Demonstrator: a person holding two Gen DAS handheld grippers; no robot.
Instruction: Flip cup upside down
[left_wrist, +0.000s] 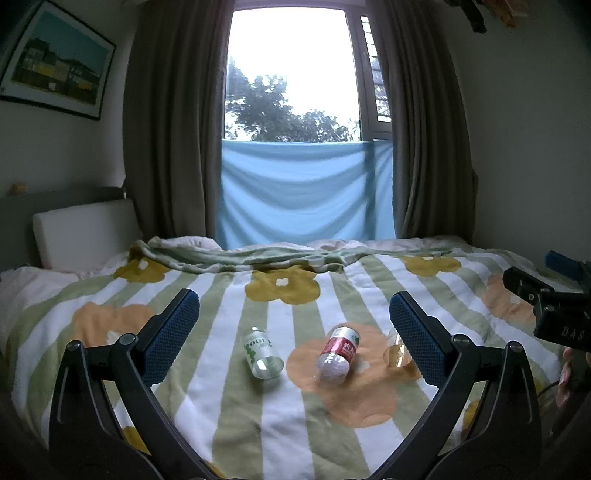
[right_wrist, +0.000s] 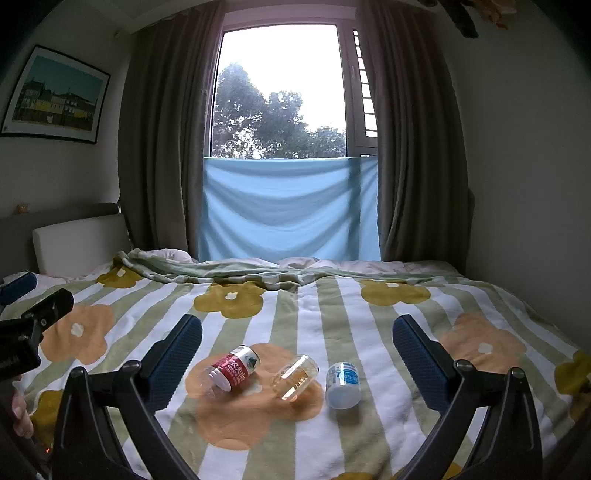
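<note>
1. While both tools, left and right, hover spread wide and empty, the approach is not begun.
2. The clear cup lies sideways on the bed between two bottles.
3. Next: the right tool must straddle it.

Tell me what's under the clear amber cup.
The amber cup lies on its side on the blanket, over an orange flower print. Whatever is beneath the blanket is hidden.
</note>
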